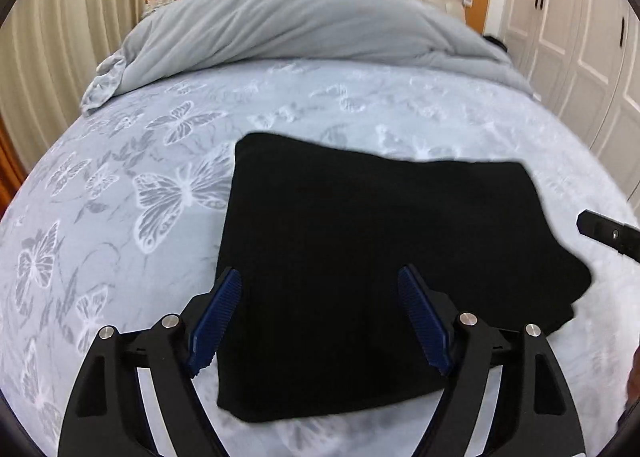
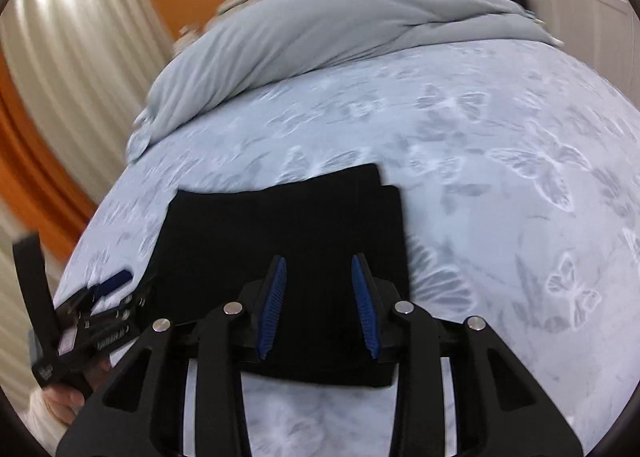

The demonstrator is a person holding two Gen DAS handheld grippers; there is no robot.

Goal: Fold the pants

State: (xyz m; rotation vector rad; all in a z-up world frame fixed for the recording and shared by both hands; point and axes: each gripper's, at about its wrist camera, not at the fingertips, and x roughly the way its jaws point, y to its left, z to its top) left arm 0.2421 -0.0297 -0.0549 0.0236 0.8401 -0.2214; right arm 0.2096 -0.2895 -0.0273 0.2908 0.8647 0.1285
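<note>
Black pants (image 1: pixel 360 257) lie folded into a compact stack on the bed (image 1: pixel 120 217), near its front edge. Soft, light, limp cloth by the look; likely to sag unless taken at a folded edge or corner. Left tongs (image 1: pixel 320 317) spread wide, empty, above it. Right tongs (image 2: pixel 319 305) part-open, gripping nothing. Butterfly sheet bare all round; duvet (image 1: pixel 300 25) well behind

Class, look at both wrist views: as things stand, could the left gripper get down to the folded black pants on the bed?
Probably yes. The left gripper hangs open just above the black pants, nothing lies between them, and the right gripper sits off to one side.
</note>
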